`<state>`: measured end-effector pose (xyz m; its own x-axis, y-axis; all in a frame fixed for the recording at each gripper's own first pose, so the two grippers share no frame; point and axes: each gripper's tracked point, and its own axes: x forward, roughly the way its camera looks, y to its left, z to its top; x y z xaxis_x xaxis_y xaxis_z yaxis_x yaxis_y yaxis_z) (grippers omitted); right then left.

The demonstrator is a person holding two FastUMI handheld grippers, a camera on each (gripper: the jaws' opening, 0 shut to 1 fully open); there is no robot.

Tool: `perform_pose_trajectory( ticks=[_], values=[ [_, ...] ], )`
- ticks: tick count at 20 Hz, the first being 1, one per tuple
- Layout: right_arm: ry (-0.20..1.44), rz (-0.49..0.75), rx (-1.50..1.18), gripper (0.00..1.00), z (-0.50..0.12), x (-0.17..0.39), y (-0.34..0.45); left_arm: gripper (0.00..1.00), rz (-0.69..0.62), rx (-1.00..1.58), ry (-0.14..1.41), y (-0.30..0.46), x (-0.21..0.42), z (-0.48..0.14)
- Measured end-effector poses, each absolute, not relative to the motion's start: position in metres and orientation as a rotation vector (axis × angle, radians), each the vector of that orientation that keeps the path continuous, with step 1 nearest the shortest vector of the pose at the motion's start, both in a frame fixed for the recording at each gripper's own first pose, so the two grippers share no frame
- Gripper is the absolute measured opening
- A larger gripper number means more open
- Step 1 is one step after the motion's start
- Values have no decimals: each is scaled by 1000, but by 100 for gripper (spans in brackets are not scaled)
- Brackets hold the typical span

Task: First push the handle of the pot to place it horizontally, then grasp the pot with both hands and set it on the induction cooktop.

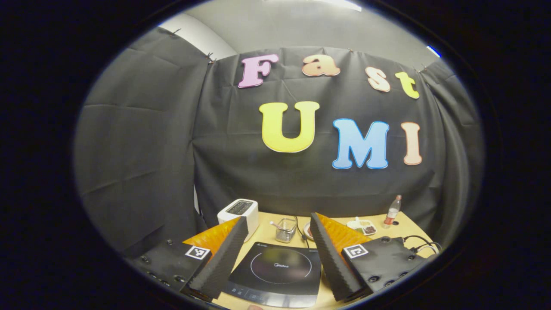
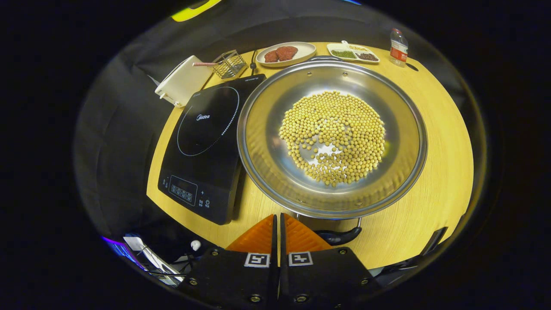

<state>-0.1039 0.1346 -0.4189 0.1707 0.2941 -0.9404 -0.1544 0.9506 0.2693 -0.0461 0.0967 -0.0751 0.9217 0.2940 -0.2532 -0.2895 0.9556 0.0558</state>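
Right gripper view looks down on the pot (image 2: 331, 137), a wide, shallow steel pan sitting on the wooden table (image 2: 434, 181) just to the right of the induction cooktop (image 2: 202, 142), its rim close to the cooktop's edge or slightly over it. A loose layer of yellow beans (image 2: 333, 137) covers the middle of its floor. The right gripper (image 2: 278, 228) hovers at the pot's near rim with its orange-backed fingers pressed together on nothing. Just beyond the fingertips a dark handle (image 2: 340, 236) hangs from a wire loop below the rim, drooping toward the table instead of standing out level; a second handle shows at the far rim.

Left gripper view has the left gripper (image 1: 277, 249) held higher and farther back, jaws spread wide, the cooktop (image 1: 275, 271) framed between its fingers.

The pot looks stiff and smooth, likely slippery on its polished wall, and with this width it will probably feel unwieldy rather than truly heavy. The beans are loose and will roll to the low side if it tilts, so it should be kept level. The sensible holds are the two opposite handles. The near one seems hinged, so it should swing with a light push from the closed fingertips. It is narrow, so a grip needs to be centred on it
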Motion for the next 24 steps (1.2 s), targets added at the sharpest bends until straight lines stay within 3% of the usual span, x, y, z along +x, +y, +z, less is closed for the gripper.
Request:
perform_pose_trajectory(
  ticks=[24],
  values=[
    [1352, 177, 377, 1, -426, -96, 93, 95, 203, 21, 255, 61, -28, -79]
  ],
)
